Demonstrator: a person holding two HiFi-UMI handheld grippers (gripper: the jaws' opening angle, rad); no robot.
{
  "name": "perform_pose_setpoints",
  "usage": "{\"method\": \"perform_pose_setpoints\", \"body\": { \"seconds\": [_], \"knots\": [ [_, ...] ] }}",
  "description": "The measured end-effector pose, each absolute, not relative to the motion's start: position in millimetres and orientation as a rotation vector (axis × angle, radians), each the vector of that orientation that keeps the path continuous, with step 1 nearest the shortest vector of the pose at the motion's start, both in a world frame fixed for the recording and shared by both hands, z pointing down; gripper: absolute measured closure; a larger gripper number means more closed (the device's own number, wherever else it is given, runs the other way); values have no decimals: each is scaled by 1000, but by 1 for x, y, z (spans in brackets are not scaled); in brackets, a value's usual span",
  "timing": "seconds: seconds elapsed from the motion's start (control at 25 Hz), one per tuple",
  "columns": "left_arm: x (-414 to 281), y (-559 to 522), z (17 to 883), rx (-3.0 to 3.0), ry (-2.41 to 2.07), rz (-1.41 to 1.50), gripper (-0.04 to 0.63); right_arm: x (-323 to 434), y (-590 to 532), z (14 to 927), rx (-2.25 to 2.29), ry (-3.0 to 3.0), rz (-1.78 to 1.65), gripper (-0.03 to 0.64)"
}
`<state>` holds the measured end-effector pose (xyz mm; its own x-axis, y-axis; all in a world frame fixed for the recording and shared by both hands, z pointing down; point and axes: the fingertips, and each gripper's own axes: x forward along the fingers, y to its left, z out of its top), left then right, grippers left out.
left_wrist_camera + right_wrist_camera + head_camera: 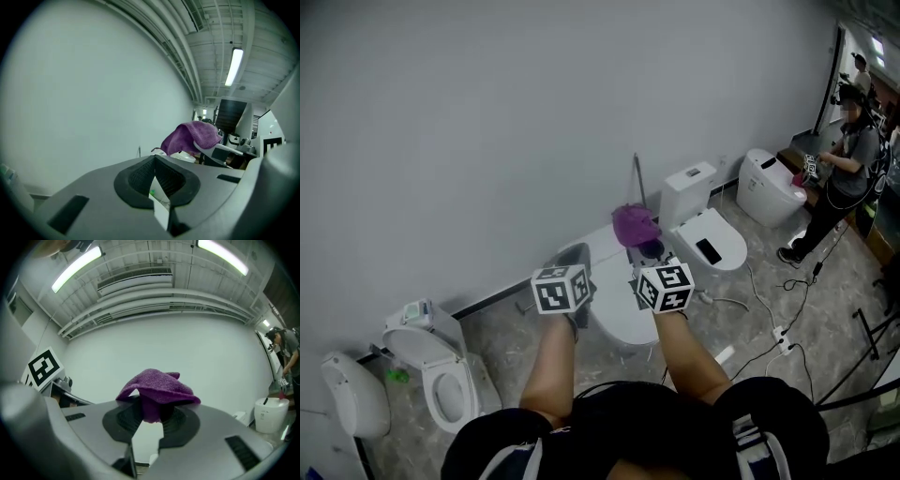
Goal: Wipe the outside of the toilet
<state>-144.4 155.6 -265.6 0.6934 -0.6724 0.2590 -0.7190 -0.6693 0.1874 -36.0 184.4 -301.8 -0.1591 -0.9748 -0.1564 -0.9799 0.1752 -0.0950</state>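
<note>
In the head view a white toilet [620, 317] stands against the grey wall right below my two grippers. My right gripper [643, 246] is shut on a purple cloth [634, 224], which bunches over the jaw tips above the toilet's tank. In the right gripper view the cloth [157, 389] drapes over the closed jaws of the right gripper [152, 416], raised in front of the wall. My left gripper [575, 255] hangs beside it to the left, shut and empty. The left gripper view shows the left gripper [154, 164] with its jaws together and the cloth [192, 136] off to the right.
A second toilet [709, 240] with its tank [688, 190] stands to the right, and a third [771, 186] beyond it, where another person [851, 159] works. A toilet with its seat up [441, 378] and a urinal [352, 396] are at the left. Cables [787, 323] cross the floor.
</note>
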Motion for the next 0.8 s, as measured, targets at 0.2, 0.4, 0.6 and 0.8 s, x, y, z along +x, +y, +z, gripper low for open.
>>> {"method": "perform_pose_setpoints", "body": {
  "seconds": [0.2,0.4,0.6,0.8],
  "knots": [
    [-155,165,-269,2642,-1107,240,588,-50,194,-308,-1886,2259,41,540],
    [-159,166,-261,2633,-1100,259,588,-55,193,-297,-1928,2274,22,540],
    [-167,176,-262,2621,-1107,265,588,-62,202,-298,-1912,2275,-26,540],
    [-176,180,-276,2606,-1114,268,588,-75,202,-316,-1895,2295,-32,540]
  ]
}}
